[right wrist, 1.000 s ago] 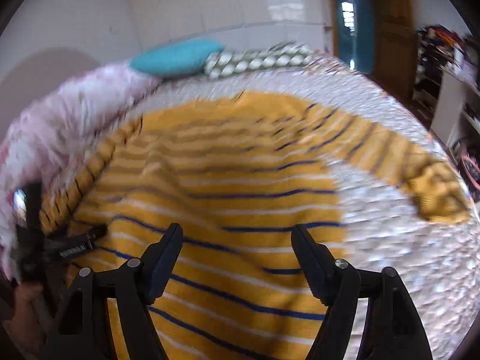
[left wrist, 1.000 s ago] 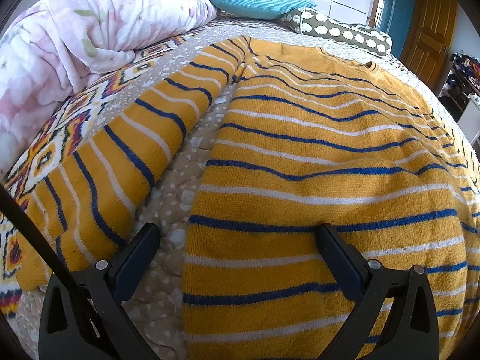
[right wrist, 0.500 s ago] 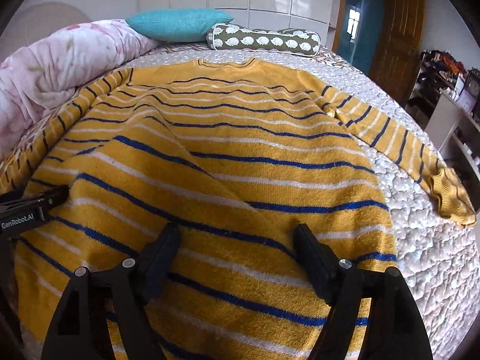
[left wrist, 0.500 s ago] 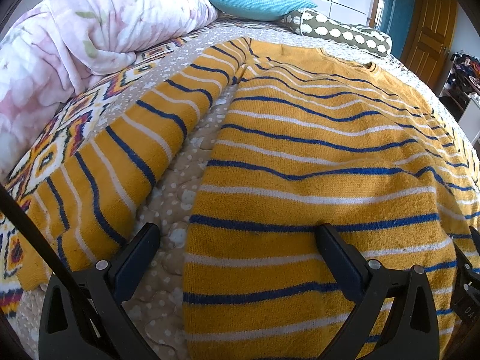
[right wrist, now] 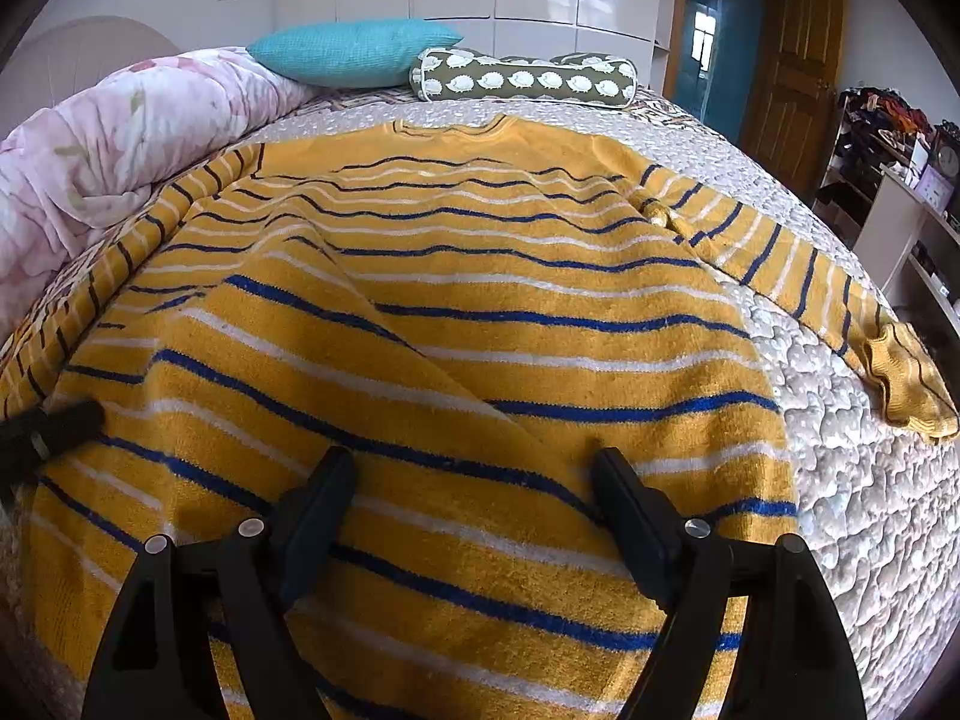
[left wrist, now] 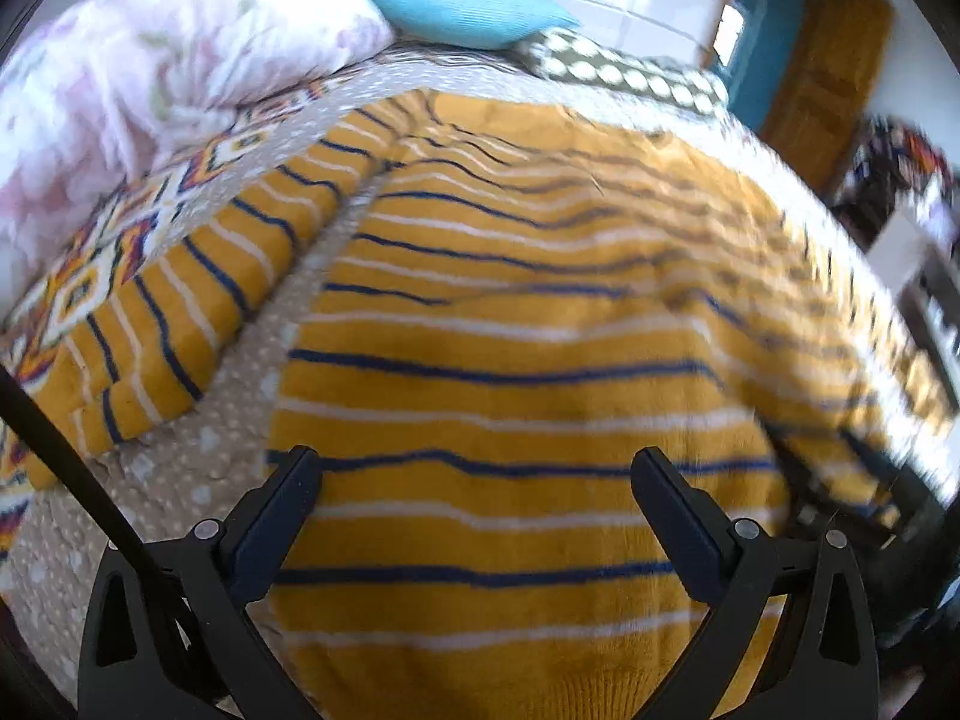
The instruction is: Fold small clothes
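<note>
The sweater point(right wrist: 468, 324) is spread flat on the bed point(right wrist: 852, 480) for folding; the left gripper point(left wrist: 474, 474) and right gripper point(right wrist: 474, 468) are held spread wide above its hem, nothing gripped.

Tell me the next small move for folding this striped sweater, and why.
Probably lower both open grippers, left gripper and right gripper, onto the sweater hem and pinch it: it lies spread flat on the bed, sleeves out, nothing held yet.
</note>
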`<state>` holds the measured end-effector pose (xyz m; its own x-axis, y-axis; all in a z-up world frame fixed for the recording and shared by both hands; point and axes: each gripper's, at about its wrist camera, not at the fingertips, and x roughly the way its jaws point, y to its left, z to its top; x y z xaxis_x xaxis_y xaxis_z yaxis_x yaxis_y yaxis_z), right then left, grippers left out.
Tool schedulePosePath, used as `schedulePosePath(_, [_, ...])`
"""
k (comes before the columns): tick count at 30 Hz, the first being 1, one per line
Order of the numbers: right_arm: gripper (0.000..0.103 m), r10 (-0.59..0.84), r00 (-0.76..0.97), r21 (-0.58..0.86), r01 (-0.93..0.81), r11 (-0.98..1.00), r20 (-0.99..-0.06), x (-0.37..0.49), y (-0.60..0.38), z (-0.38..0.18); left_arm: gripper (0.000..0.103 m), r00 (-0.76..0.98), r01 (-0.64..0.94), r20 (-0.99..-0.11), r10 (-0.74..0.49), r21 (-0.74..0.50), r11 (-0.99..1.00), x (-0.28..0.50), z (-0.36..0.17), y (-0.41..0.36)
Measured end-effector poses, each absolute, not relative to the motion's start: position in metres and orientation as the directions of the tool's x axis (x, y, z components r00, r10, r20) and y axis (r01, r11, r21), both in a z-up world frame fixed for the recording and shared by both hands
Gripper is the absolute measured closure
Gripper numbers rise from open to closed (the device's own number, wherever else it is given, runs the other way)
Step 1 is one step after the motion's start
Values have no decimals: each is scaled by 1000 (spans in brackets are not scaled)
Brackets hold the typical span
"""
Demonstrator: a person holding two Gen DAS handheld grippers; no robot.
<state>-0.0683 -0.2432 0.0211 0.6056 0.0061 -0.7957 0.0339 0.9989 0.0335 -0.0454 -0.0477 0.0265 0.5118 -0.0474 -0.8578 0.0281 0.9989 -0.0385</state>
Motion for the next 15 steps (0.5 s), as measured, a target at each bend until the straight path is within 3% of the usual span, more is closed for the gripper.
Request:
schedulePosePath(7, [18, 1, 606, 28, 36, 999, -796, -68, -243, 21, 1, 532, 36, -846, 37, 66, 997, -51, 11, -58])
schedulePosePath(15, [18, -9, 607, 19, 39, 999, -795, -69, -241, 20, 0, 585, 29, -811, 16, 42, 999, -57, 7, -58])
